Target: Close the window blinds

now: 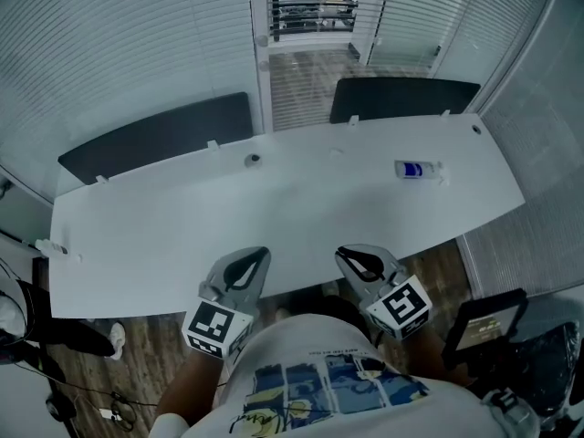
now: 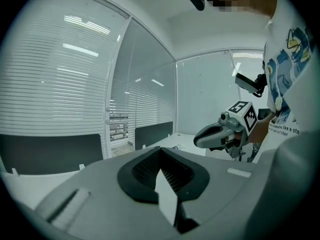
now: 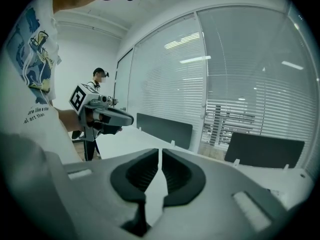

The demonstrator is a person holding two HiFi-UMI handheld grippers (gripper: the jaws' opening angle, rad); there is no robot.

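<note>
Held the left tool (image 1: 258, 254) and the right tool (image 1: 343, 255) side by side above the near edge of the white surface (image 1: 164, 226), each with its jaws closed together and nothing between them. Faced the window blinds (image 1: 119, 53) hanging beyond the far edge, behind two dark panels (image 1: 155, 135), well apart from both tools. Noted a small bottle (image 1: 415, 169) lying on the surface toward the right.

Desk (image 1: 301, 208) layout, from above.
Two divider panels stand on its far edge, left panel (image 1: 155, 137) and right panel (image 1: 403, 99); window blinds (image 1: 119, 44) hang behind them; a small bottle (image 1: 417, 169) lies on the desk's right side.
</note>
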